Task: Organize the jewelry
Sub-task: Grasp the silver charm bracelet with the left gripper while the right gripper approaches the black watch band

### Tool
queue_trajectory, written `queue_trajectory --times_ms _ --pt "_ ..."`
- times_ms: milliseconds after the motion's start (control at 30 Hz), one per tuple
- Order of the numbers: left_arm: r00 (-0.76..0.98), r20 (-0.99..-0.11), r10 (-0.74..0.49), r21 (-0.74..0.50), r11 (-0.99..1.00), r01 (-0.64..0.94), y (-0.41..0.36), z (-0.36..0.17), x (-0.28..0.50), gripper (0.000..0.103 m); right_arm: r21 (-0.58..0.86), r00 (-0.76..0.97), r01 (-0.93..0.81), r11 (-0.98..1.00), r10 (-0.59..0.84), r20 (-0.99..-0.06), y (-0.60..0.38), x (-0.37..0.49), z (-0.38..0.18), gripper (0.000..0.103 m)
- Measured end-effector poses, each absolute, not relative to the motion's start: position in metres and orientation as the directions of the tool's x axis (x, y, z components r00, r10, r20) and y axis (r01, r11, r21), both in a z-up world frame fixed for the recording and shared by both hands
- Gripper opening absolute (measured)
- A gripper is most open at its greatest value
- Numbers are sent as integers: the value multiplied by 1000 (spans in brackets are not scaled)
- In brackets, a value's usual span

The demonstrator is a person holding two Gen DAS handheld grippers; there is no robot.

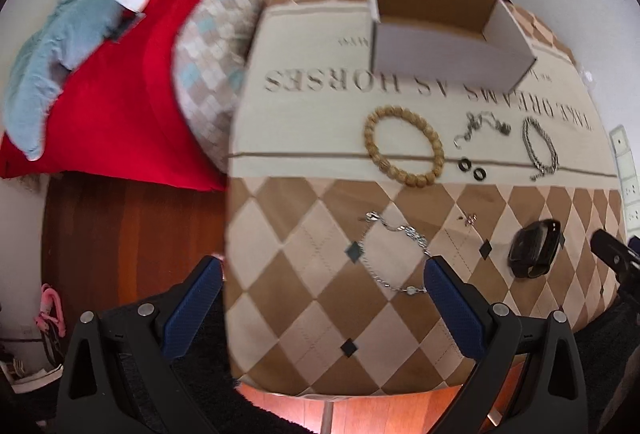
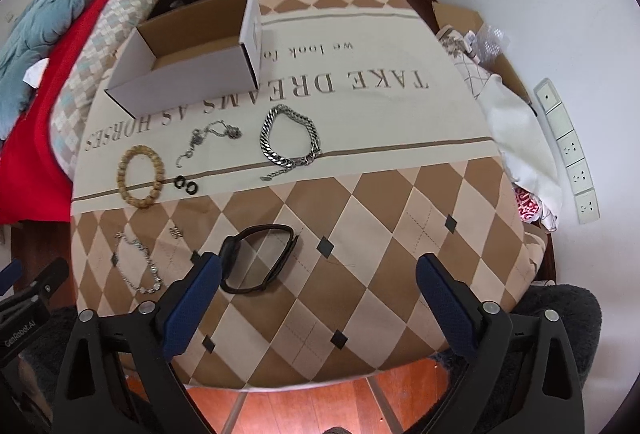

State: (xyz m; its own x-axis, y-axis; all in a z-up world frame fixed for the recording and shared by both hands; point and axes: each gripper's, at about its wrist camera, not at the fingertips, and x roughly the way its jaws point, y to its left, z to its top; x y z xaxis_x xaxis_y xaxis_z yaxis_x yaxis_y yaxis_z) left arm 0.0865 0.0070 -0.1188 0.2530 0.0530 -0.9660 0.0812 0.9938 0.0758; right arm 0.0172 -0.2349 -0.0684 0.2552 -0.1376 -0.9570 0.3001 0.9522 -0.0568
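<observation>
Jewelry: laid out on the table point(image 2: 400, 218), none of it in the box, all pieces apart from one another
Table: round top under a cloth of brown and cream diamonds with a cream band of printed lettering; near edge curves just under both grippers, bare diamond cloth lies open on the right side
Room: wooden floor, white wall with sockets at the right, bed point(image 1: 120, 86) with red cover and blue quilt just beside the table's left edge
Box point(image 2: 192, 62): white cardboard, open top, brown inside, at the far left of the table, empty as far as shown
Black band point(image 2: 260, 258): dark loop, near the front, just beside the right gripper's left finger
Chunky chain point(image 2: 288, 138): silver links, mid-table
Bead bracelet point(image 1: 404, 146): tan round beads in a ring
Thin chains: one point(image 1: 400, 254) near the front, one point(image 2: 212, 138) beside the beads
Two black rings point(image 2: 187, 185): touching or nearly
Left gripper point(image 1: 324, 274): jaws apart, nothing between the pads
Right gripper point(image 2: 318, 274): jaws wide apart, holding nothing
</observation>
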Motion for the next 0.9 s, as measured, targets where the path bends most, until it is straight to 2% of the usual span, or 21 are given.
queue_trajectory --times_ms 300,600,767,900 --pt "153 -988 -9 28 970 240 -35 -160 73 102 -64 184 290 955 -121 -975 -243 26 -103 92" --pt "116 -993 -22 15 950 313 -62 -180 70 86 -67 146 308 949 -116 -982 -255 20 -120 92" --pt "124 -992 -17 26 942 335 -70 -182 71 86 -68 143 321 945 -119 -983 -263 17 -120 92" --pt "121 -993 -8 34 939 343 -84 -181 69 72 -67 147 331 941 -122 -982 -266 16 -119 92"
